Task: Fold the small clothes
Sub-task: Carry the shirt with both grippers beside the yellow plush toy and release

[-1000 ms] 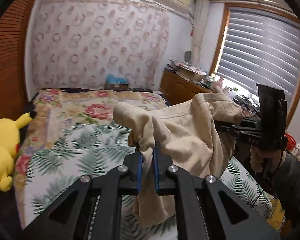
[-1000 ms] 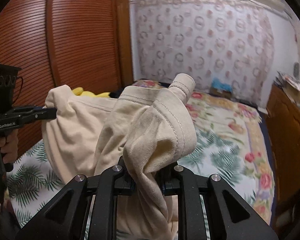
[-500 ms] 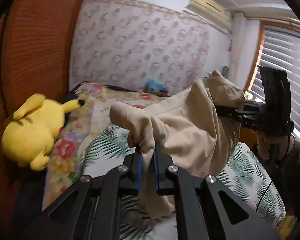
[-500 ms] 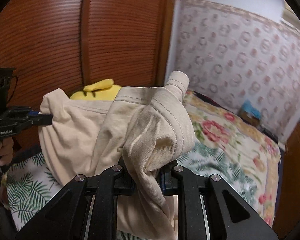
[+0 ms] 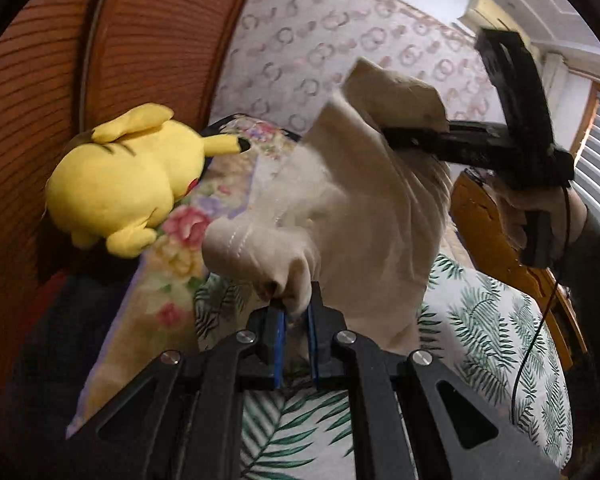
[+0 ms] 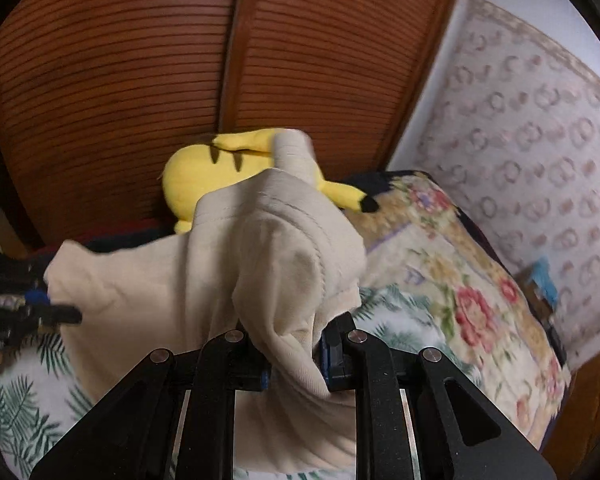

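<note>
Right now both grippers pinch the same beige garment [image 5: 364,216], held up in the air over the bed [image 5: 500,320]. Left gripper [image 5: 296,340]: blue pads narrow, bunched edge of cloth clamped btwn them. Right gripper [image 6: 296,356]: jaws closed on a thick stitched hem, fabric spilling over & down past the fingers.

Handling, as a guess: light, soft, floppy knit, no stiffness, so it sags into a pouch btwn the two holds and the lower part hangs loose w/ creases. Not fragile, not slippery. Stitched hems are the firmest spots to grip. Bunched holds like these will likely leave wrinkles, so corners/hem ends look like better places once it's laid flat.

Below: bedspread w/ green leaf print near, floral border [image 6: 472,312] further off. Bare leaf-print area looks roomy enough to lay the garment.

Further: yellow plush toy [image 5: 124,180] at the bed's far edge by the wooden slatted doors [image 6: 140,80], apart from the cloth but near where a spread might reach. Wooden furniture [image 5: 496,248] on the other side. Patterned wall [image 6: 540,120] behind.
</note>
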